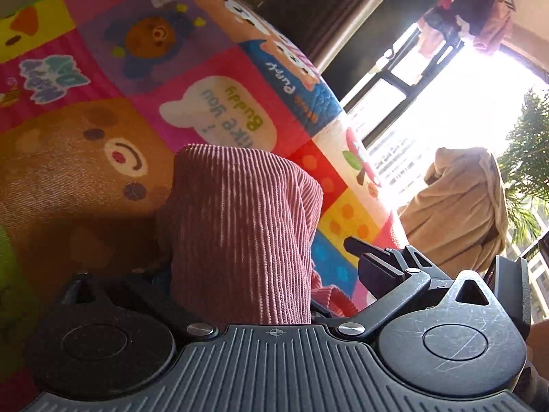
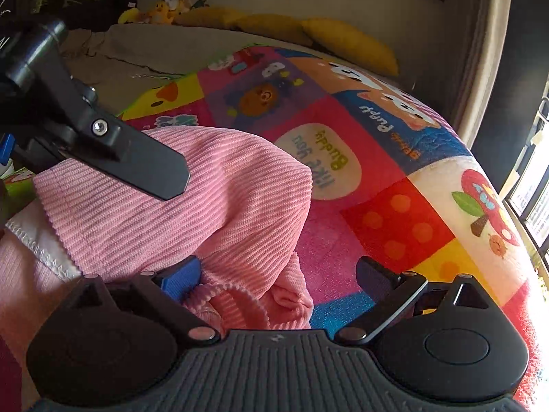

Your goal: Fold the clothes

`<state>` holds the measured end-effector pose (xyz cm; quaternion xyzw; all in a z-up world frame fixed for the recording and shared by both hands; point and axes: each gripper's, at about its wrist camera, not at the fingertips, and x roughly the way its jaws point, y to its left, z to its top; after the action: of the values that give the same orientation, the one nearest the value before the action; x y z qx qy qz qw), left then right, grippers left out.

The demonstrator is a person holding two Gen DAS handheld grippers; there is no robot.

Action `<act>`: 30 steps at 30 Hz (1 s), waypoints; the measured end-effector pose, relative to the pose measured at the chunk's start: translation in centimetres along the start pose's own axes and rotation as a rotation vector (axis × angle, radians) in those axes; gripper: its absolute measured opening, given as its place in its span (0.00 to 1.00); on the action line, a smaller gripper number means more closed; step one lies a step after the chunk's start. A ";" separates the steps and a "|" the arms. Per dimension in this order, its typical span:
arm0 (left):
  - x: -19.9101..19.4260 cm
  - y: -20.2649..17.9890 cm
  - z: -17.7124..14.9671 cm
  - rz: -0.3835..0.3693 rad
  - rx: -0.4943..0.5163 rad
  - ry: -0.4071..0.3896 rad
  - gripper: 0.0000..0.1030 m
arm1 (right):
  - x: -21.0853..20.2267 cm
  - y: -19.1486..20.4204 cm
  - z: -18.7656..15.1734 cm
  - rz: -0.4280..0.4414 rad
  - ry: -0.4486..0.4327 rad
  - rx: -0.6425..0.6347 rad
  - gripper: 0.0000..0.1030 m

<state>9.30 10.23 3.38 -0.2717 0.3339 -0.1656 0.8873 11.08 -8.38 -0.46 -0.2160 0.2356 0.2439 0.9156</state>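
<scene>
Pink ribbed garment [image 2: 192, 213] sits bunched on the colourful cartoon play mat [image 2: 394, 206], near side, not flat. A white stitched hem [image 2: 41, 247] shows at its left edge in the right wrist view.

Left gripper [image 1: 240, 274]: fabric fills the gap between its fingers and drapes up over them; the left finger is hidden, so a real pinch can't be told, though the fingers look spread fairly wide. In the right wrist view this same gripper reaches in from the left, one black finger [image 2: 147, 168] lying on top of the cloth.

Right gripper [image 2: 278, 278]: fingers wide apart, blue-padded left fingertip [image 2: 182, 279] touching a bunched fold, right fingertip over bare mat, nothing clamped.

Progress: early, judging by the look. Garment is lumpy, no clean crease or neat stack visible. Spreading, folding and squaring off all seem left.

Beige cloth [image 1: 459, 206] hangs far right by the bright window [image 1: 446, 103]; yellow pillows [image 2: 346, 44] at the far side.
</scene>
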 end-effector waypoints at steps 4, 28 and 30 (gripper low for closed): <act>-2.3 2.6 1.5 0.043 -0.036 -0.053 1.00 | 1.8 2.5 1.9 -0.034 -0.033 -0.118 0.99; -9.2 4.0 -0.7 0.195 0.191 -0.123 1.00 | -5.4 7.4 -1.2 -0.298 -0.276 -0.586 1.00; -8.6 3.9 -0.9 0.187 0.189 -0.109 1.00 | -4.7 7.8 -1.0 -0.333 -0.303 -0.598 1.00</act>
<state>2.92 17.09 4.84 -0.1632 0.2923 -0.0978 0.9372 2.87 -4.37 -0.98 -0.4709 -0.0224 0.1788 0.8636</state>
